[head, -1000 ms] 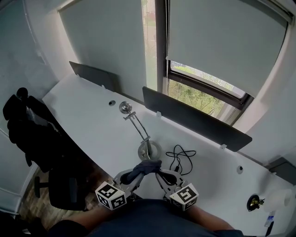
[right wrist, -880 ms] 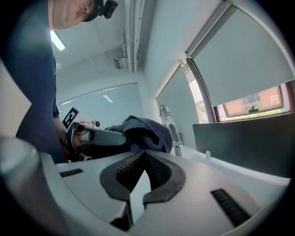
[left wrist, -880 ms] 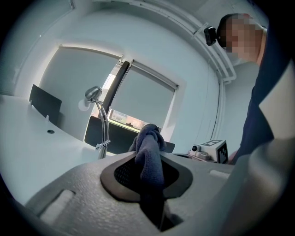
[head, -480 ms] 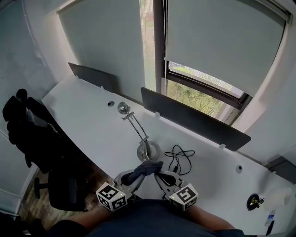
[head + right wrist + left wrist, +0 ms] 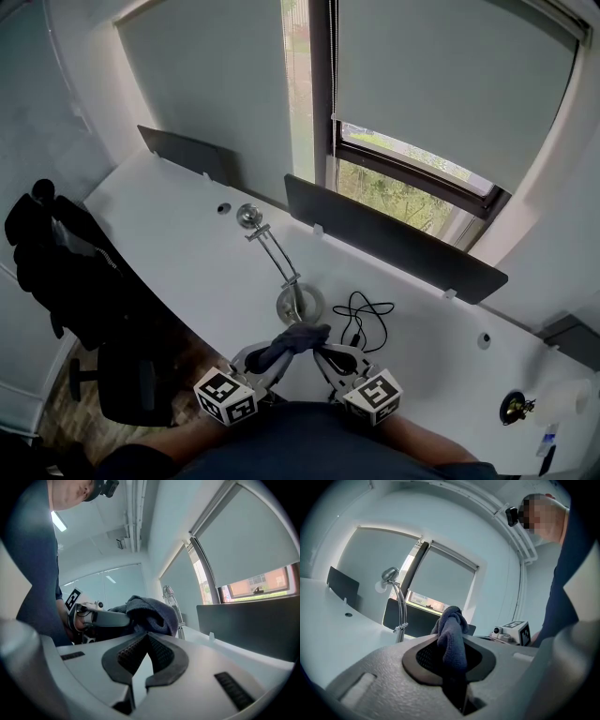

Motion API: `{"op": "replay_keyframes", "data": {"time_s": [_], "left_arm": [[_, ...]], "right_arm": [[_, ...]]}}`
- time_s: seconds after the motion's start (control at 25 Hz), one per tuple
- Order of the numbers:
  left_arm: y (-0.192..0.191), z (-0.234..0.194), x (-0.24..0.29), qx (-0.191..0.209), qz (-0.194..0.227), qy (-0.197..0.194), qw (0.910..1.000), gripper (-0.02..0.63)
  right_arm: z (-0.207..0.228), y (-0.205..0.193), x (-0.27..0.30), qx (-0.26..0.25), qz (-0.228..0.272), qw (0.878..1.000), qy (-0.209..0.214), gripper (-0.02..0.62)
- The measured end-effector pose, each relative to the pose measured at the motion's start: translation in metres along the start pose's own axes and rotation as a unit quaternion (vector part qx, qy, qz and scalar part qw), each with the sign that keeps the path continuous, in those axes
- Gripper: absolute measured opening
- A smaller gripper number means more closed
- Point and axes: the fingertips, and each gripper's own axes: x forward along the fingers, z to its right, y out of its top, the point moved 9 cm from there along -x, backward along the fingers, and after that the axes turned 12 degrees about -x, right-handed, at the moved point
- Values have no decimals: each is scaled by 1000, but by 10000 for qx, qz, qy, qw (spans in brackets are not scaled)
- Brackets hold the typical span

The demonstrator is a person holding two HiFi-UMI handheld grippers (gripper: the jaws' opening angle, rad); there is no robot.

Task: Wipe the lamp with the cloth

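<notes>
A chrome desk lamp stands on the white desk, its thin arm leaning back left to a small round head. Just in front of its base, my left gripper is shut on a dark blue-grey cloth. In the left gripper view the cloth sticks up out of the left gripper, with the lamp beyond it. My right gripper is beside it, jaws together. In the right gripper view the cloth bunches just past the right gripper; whether the jaws pinch it is unclear.
A coiled black cable lies right of the lamp base. Two dark divider panels stand along the desk's far edge under the window. A black chair with a jacket is at the left. A small dark object sits far right.
</notes>
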Motion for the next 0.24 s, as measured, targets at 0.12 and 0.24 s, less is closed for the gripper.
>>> {"op": "replay_keyframes", "data": {"time_s": [0.12,0.24], "left_arm": [[0,0,1,1,-1,4,10000,58],[0,0,2,-7,-3,0,10000,58]], "right_arm": [[2,0,-1,5,2,10000,3,9],[3,0,-1,13,0,10000,1,9]]}}
